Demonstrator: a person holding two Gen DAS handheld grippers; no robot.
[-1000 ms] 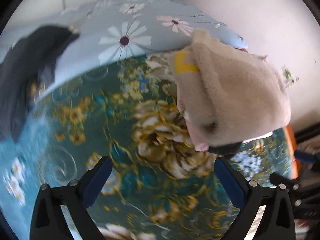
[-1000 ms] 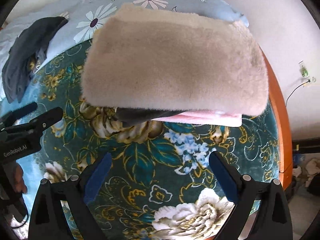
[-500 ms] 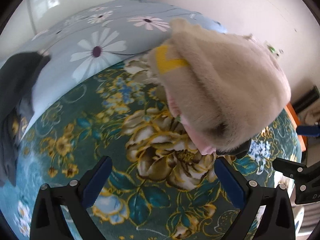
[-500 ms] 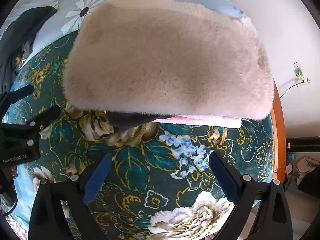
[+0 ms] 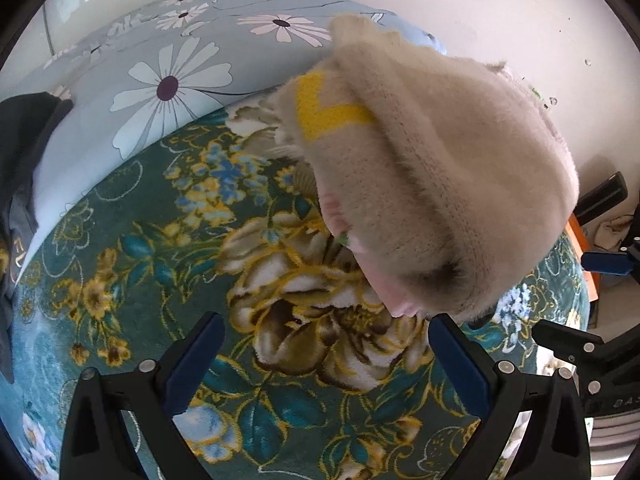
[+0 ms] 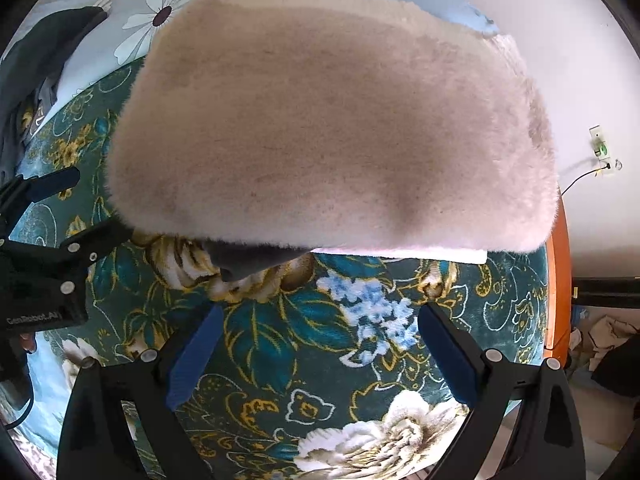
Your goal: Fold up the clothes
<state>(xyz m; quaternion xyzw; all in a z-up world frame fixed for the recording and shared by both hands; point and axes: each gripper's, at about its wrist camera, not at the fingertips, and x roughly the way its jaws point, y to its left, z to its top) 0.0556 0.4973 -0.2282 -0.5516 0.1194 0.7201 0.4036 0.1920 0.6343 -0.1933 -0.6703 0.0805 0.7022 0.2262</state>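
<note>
A folded, fluffy beige fleece garment [image 6: 332, 128] lies on the bed, on a dark green plush blanket patterned with gold and white flowers [image 6: 280, 344]. In the left wrist view the same garment [image 5: 436, 184] shows a yellow V-shaped stripe [image 5: 324, 112] near its far end and a pink layer [image 5: 394, 300] peeking from beneath its near edge. In the right wrist view a pale pink edge [image 6: 400, 254] and a dark grey flap [image 6: 252, 258] poke out under the beige fold.

The left tongs [image 5: 324, 360] are released, their blue-padded fingers [image 5: 192, 364] spread wide above the blanket, gripping nothing; the right-hand finger sits just beside the garment's near corner. The right tongs [image 6: 316, 356] are likewise released and empty, hovering before the garment's near edge. The left tongs [image 6: 48, 256] appear at the left of the right wrist view.

Beyond the blanket lies a light blue quilt printed with white daisies [image 5: 172, 80], and a dark grey garment [image 5: 20, 152] rests on it at the far left. An orange bed frame edge [image 6: 558, 280] borders the blanket on the right, beside a white wall [image 6: 580, 60].
</note>
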